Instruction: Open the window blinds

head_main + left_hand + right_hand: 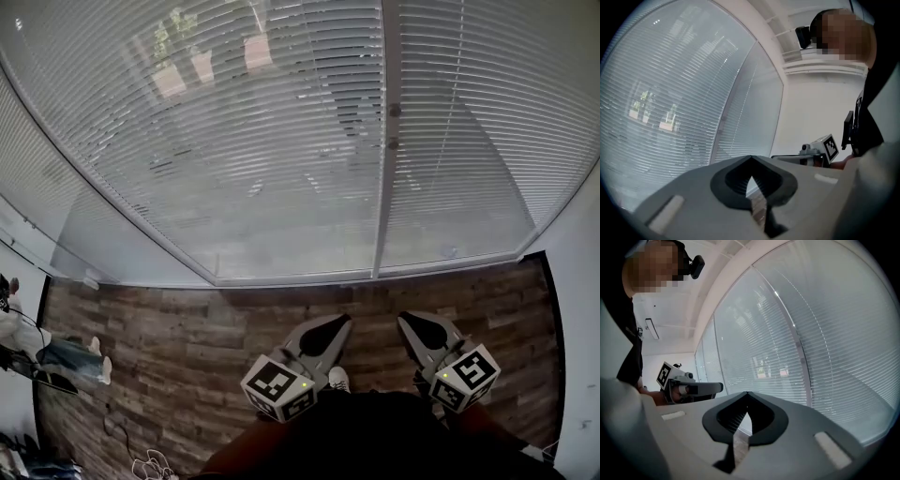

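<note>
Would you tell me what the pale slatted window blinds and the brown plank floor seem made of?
The pale slatted window blinds look like thin metal or plastic, with a faint sheen. The brown plank floor looks like matt wood or laminate, given its grain and seams.

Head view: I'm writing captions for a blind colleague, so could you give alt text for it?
Lowered window blinds, split by a vertical frame post, fill the upper picture. Below them, over a wood-plank floor, the left tongs and right tongs point toward the blinds, both shut, empty and short of touching them.
</note>
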### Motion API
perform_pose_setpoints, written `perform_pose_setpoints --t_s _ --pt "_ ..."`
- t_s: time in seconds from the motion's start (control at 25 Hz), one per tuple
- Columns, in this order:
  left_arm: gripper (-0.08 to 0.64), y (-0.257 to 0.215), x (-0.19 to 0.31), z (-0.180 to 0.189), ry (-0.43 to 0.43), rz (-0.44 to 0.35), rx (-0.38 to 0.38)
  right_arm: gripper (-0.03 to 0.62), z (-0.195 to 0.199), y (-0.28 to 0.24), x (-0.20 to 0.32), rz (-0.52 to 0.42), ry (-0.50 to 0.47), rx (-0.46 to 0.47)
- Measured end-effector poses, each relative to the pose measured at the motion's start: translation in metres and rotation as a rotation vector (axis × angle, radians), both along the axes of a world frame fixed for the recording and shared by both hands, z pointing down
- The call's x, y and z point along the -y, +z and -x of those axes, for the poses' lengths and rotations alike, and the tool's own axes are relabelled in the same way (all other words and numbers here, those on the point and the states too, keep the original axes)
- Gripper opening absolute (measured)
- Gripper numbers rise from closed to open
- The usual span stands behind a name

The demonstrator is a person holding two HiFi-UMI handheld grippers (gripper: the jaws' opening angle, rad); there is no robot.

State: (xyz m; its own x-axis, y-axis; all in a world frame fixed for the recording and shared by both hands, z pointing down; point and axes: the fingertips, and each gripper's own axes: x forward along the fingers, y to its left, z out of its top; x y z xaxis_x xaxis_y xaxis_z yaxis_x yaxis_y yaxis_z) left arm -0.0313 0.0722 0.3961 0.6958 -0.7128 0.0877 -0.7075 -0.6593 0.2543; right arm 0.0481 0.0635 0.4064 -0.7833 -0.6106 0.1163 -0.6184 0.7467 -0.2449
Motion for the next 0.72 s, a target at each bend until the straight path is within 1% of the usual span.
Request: perform_pose_setpoints --t_s 0.24,0.44,0.56,0.64,0.72 --pt "0.0 0.002 0.033 0.031 0.052 -0.004 -0.003 0.025 0.028 -0.001 0.029 0.001 0.047 -0.015" --pt "0.0 0.005 0.051 0.048 0.108 0.005 0.0 0.025 0.047 0.001 0.043 0.005 0.097 -0.028" --pt "0.0 0.019 0.064 0.049 0.141 0.014 -0.013 0.025 0.047 0.012 0.05 0.014 0.123 -0.037" --pt "0.0 0.024 0.077 0.046 0.146 0.025 -0.019 0.025 0.04 0.02 0.06 0.028 0.14 -0.044" --pt "0.0 0.028 0.089 0.044 0.148 0.032 -0.009 0.025 0.032 0.025 0.069 0.04 0.159 -0.048"
